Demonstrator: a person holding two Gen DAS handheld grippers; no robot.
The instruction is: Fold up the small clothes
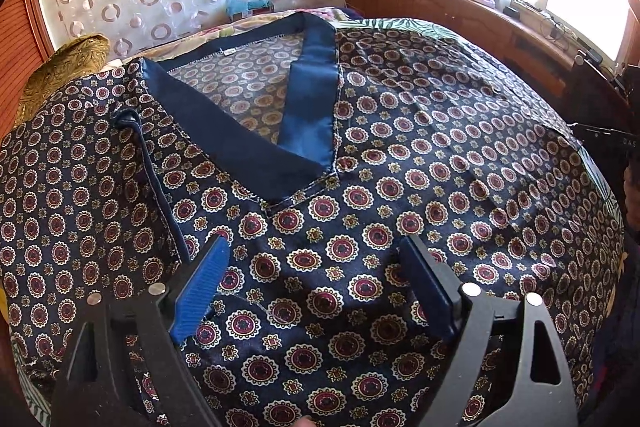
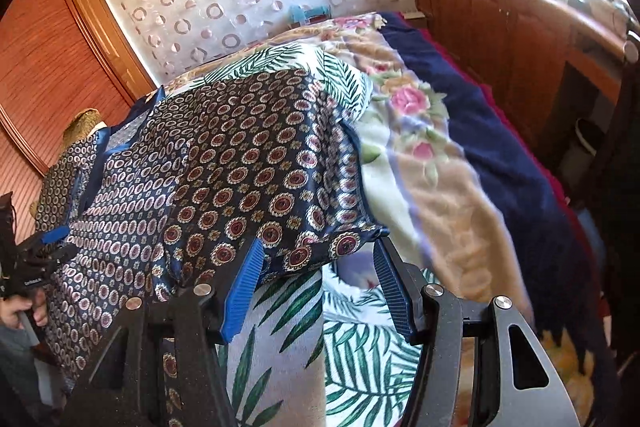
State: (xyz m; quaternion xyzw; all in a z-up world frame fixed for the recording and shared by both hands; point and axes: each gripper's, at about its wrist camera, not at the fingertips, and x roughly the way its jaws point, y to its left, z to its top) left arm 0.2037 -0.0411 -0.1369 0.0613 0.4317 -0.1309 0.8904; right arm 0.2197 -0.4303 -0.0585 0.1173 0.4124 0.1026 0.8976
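Shirt: the patterned shirt lies spread on the bed, not folded yet.
Left gripper: open, above the chest.
Right gripper: open, at the sleeve edge.
Left to do: all folds.

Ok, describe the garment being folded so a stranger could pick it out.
Start at the bed; on its palm-leaf sheet lies the shirt. It is dark navy satin printed with red-and-cream medallions, with a plain blue V-neck band, unlike the floral blanket beside it.
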